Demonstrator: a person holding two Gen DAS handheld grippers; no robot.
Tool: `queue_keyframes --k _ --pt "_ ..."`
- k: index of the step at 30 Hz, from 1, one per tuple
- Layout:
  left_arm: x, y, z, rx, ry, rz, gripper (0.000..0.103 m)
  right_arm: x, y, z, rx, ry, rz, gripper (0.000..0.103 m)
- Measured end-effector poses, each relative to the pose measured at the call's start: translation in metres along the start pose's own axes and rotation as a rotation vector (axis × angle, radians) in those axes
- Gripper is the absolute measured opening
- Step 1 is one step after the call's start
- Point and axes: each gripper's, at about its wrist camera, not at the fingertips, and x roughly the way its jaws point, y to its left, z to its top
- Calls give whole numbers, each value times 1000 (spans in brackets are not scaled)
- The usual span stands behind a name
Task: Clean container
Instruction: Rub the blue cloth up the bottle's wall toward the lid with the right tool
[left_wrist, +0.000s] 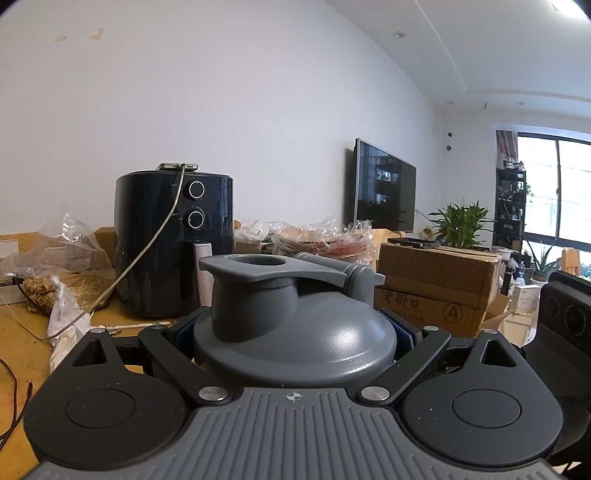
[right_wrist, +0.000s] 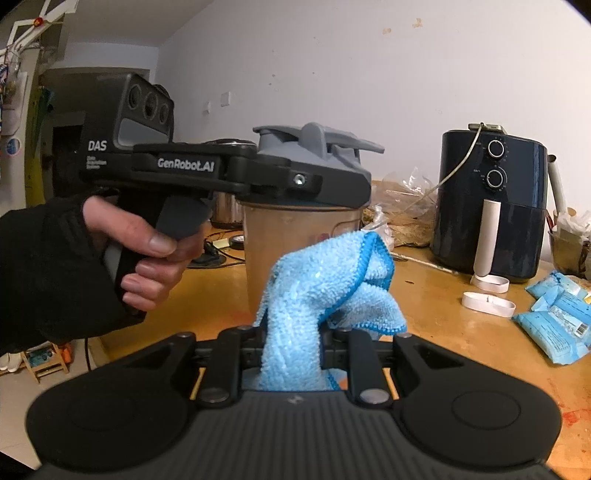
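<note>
The container is a translucent shaker bottle (right_wrist: 295, 236) with a grey flip-spout lid (left_wrist: 255, 291), standing upright over the wooden table (right_wrist: 443, 339). My left gripper (left_wrist: 295, 328) is shut on the lid's wide base, one finger on each side. In the right wrist view the left gripper (right_wrist: 332, 184) reaches in from the left, held by a person's hand (right_wrist: 147, 251) in a black sleeve. My right gripper (right_wrist: 291, 332) is shut on a light blue microfibre cloth (right_wrist: 325, 273). The cloth bunches upward just in front of the bottle's lower body; I cannot tell whether it touches.
A black air fryer (right_wrist: 491, 206) stands at the back right with a cable draped over it. Two white rings (right_wrist: 487, 302) and blue packets (right_wrist: 557, 321) lie right of the bottle. Crumpled plastic bags (left_wrist: 55, 258) and a cardboard box (left_wrist: 436, 291) crowd the far side.
</note>
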Motion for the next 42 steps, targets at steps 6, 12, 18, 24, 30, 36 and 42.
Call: queue_keyframes --k 6,12,18,24,30,36,42 --pt "0 -1 2 0 0 1 95 3 1 3 -9 31 -5 21" --pt "0 -1 2 0 0 1 95 13 3 -3 -30 107 -7 18" --pt "0 -1 2 -1 1 1 95 27 5 -16 -41 201 -6 18" --pt "0 -1 2 -1 2 1 95 35 -2 -26 2 240 17 18" --pt "0 -2 2 -1 3 2 95 33 -4 -27 7 237 22 19" --pt "0 -2 3 -1 5 2 95 31 -4 -28 6 225 18 18" --pt "0 -2 2 0 5 1 96 24 -1 -23 1 198 14 18"
